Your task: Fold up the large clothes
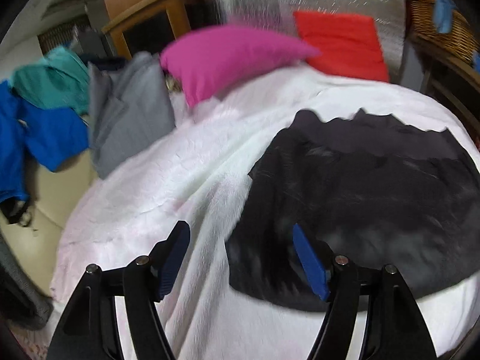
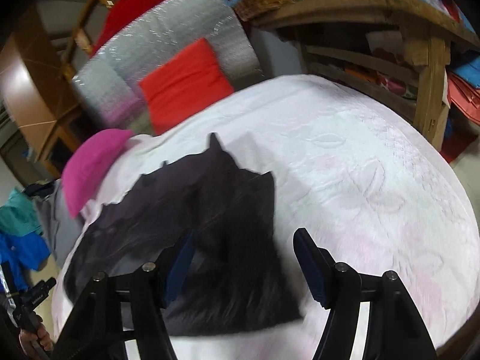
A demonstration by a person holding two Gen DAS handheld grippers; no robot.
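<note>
— How will the black garment (image 1: 375, 198) handle for you?

— It looks soft and light, so it will sag; take it at a corner or a hem, not in the middle; it lies partly folded, dark and fuzzy, on the white bed cover (image 1: 168, 186).

— And your tongs?

— Your left tongs (image 1: 240, 258) are wide and empty above its edge; your right tongs (image 2: 243, 265) too; the pink pillow (image 1: 228, 57) lies well apart.

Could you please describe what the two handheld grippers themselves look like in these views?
Both match: the left gripper and right gripper have glossy black tapering finger arms joined by silver pivot pins, with ribbed dark-blue pads on the fingertips. No cables, sleeves or legible markings show on them.
</note>
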